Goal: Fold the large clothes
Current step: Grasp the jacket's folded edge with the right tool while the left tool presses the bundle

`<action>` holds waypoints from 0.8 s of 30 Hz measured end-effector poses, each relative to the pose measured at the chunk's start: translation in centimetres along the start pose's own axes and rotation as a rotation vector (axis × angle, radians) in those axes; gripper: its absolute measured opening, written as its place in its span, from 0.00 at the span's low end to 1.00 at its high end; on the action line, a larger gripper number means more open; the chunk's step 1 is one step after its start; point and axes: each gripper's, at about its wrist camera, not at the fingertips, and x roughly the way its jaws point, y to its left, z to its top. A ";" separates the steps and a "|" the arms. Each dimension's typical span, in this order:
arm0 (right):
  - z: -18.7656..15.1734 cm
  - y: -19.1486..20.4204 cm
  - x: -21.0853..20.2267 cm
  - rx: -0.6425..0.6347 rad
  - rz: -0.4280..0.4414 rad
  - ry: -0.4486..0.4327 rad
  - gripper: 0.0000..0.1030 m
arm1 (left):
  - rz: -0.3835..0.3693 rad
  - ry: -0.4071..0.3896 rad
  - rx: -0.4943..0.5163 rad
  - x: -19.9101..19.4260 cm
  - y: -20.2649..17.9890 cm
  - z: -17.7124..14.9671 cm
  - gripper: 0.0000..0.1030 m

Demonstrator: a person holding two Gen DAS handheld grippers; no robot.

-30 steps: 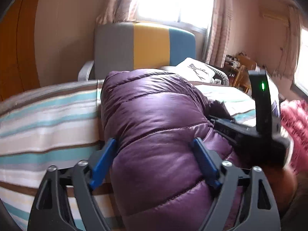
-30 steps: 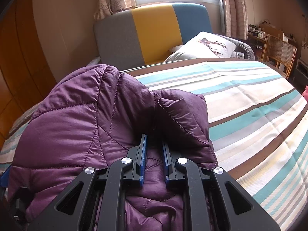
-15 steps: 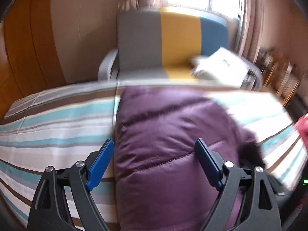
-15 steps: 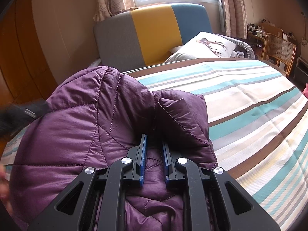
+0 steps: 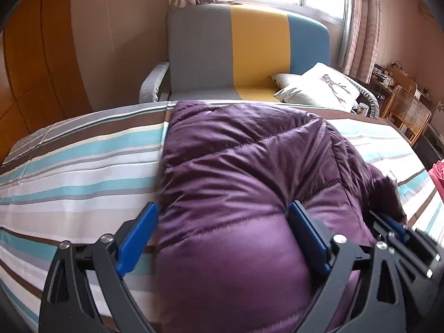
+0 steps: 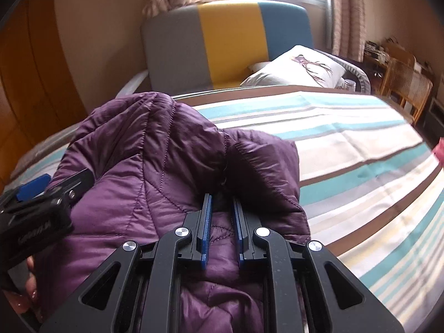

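Note:
A purple quilted puffer jacket [image 5: 244, 183] lies bunched on the striped bed sheet [image 5: 77, 166]. My left gripper [image 5: 222, 222] is open, its blue pads either side of the jacket's near fold, not pinching it. My right gripper [image 6: 222, 208] is shut on a fold of the jacket [image 6: 155, 166] near its right edge. The left gripper also shows at the left edge of the right wrist view [image 6: 36, 194], and the right gripper shows at the lower right of the left wrist view [image 5: 399, 230].
A grey, yellow and blue headboard [image 5: 249, 47] and a white pillow [image 5: 319, 88] stand at the far end of the bed. A wicker chair [image 5: 408, 111] is at the right. A red cloth [image 5: 438, 172] lies at the bed's right edge.
My left gripper has moved over the jacket, and now straddles its near fold, still open. My right gripper stays shut on the jacket and has shifted slightly.

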 end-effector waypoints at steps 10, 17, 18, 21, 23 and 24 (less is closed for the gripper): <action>5.6 0.7 -0.1 0.047 0.039 -0.004 0.14 | 0.037 -0.015 -0.040 -0.2 0.8 4.8 0.98; 4.0 -0.4 5.1 0.004 -0.021 0.063 0.14 | 0.044 0.077 0.027 4.5 -0.4 4.0 0.98; 3.7 -0.6 5.3 0.003 -0.020 0.061 0.14 | 0.045 0.070 0.027 4.7 -0.5 3.8 0.98; 3.0 -1.1 6.2 0.030 -0.022 0.060 0.14 | 0.058 0.062 0.054 5.6 -1.2 3.2 0.98; 2.7 -1.1 6.3 0.038 -0.033 0.047 0.14 | 0.060 0.065 0.056 6.2 -1.3 2.8 0.98; 2.6 -1.1 6.4 0.041 -0.039 0.041 0.14 | 0.060 0.068 0.058 6.5 -1.4 2.7 0.98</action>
